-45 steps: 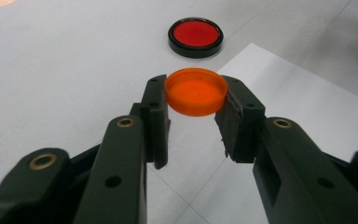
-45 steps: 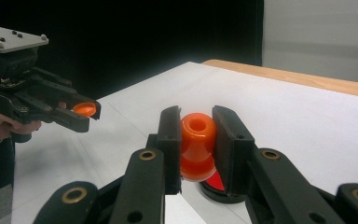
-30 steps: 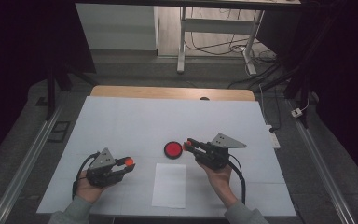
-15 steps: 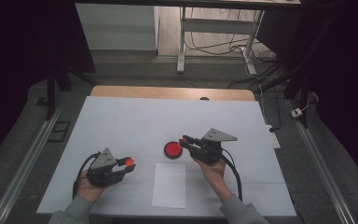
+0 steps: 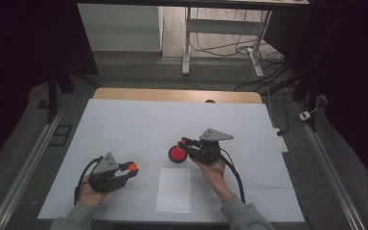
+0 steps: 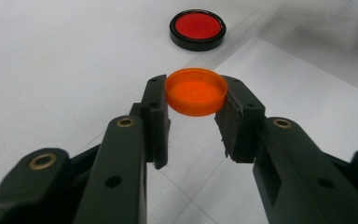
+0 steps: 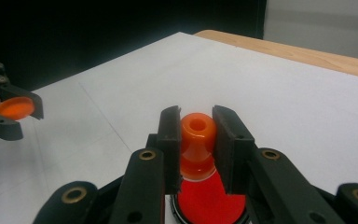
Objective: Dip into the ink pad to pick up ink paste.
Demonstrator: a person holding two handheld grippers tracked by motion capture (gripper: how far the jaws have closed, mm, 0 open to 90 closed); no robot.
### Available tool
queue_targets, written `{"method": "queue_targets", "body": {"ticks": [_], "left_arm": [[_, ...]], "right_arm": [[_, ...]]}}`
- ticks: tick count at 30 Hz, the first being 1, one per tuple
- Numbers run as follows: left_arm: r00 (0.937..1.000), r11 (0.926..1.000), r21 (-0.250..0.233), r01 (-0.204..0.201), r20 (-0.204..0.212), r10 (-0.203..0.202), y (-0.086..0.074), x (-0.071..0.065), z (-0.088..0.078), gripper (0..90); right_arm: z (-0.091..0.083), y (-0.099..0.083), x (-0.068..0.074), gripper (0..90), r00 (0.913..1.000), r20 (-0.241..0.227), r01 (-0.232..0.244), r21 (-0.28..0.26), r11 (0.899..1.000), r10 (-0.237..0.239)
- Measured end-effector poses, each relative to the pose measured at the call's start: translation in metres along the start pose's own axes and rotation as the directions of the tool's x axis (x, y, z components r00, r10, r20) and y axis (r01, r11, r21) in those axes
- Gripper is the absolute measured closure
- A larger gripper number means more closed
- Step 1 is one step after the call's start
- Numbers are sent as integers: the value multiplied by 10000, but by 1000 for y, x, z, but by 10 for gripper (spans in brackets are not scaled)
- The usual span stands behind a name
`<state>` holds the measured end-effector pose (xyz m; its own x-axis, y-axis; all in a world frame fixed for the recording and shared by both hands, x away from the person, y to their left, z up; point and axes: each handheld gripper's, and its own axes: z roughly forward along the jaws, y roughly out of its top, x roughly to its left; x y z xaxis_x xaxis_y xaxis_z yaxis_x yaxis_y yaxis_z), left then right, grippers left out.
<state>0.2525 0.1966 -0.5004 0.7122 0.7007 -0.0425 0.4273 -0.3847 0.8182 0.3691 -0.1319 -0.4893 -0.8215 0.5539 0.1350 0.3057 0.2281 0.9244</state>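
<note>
My left gripper (image 6: 196, 87) is shut on an orange round cap (image 6: 196, 91), held level by its rim just above the white table. In the high view that left gripper (image 5: 131, 169) sits at the front left with the cap (image 5: 132, 166) at its tips. My right gripper (image 7: 196, 119) is shut on an orange spout-shaped piece (image 7: 197, 133) with a hole in its top. Right below it lies a red disc in a black rim (image 7: 209, 203). In the high view the right gripper (image 5: 184, 142) reaches over that disc (image 5: 176, 155) from the right.
A white paper sheet (image 5: 174, 189) lies near the front edge between the two hands. The white table cover (image 5: 124, 124) ends at a wooden strip (image 5: 172, 94) at the back. Metal rails (image 5: 26, 167) run along both sides on the floor.
My right gripper has moved left with the orange piece, until its tips hang over the red disc. The left gripper and the disc have stayed put.
</note>
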Motion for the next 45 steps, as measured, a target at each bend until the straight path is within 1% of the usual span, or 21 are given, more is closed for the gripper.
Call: {"method": "queue_targets", "body": {"ticks": [12,16,20,24,27,38,39,41,45], "left_arm": [[10000,10000,11,-51,37,51,1,0,1,649],[10000,10000,0,-33,37,33,0,1,1,649],[10000,10000,22,-39,36,39,0,0,1,649],[10000,10000,6,-47,49,47,1,0,1,649],[10000,10000,2,-25,53,25,0,1,1,649],[9999,10000,75,-14,119,13,0,2,1,649],[9999,10000,80,-11,115,10,0,2,1,649],[9999,10000,92,-11,121,10,0,2,2,649],[9999,10000,90,-2,135,1,0,2,1,649]], "right_arm": [[17,2,-3,730,9997,204,110,378,9992,-118],[19,0,-4,730,9997,226,65,479,9988,-76],[20,-1,-3,730,9995,274,116,588,9982,-132],[25,-6,-4,730,9991,383,155,967,9952,-193],[28,-10,-7,730,9988,468,86,1184,9929,-142],[38,-19,-8,730,9980,607,73,1594,9872,-171],[39,-20,-8,730,9983,570,43,1509,9885,-130],[40,-20,-7,730,9977,629,136,1642,9863,-242],[39,-21,-7,730,9974,666,144,1709,9852,-261]]}}
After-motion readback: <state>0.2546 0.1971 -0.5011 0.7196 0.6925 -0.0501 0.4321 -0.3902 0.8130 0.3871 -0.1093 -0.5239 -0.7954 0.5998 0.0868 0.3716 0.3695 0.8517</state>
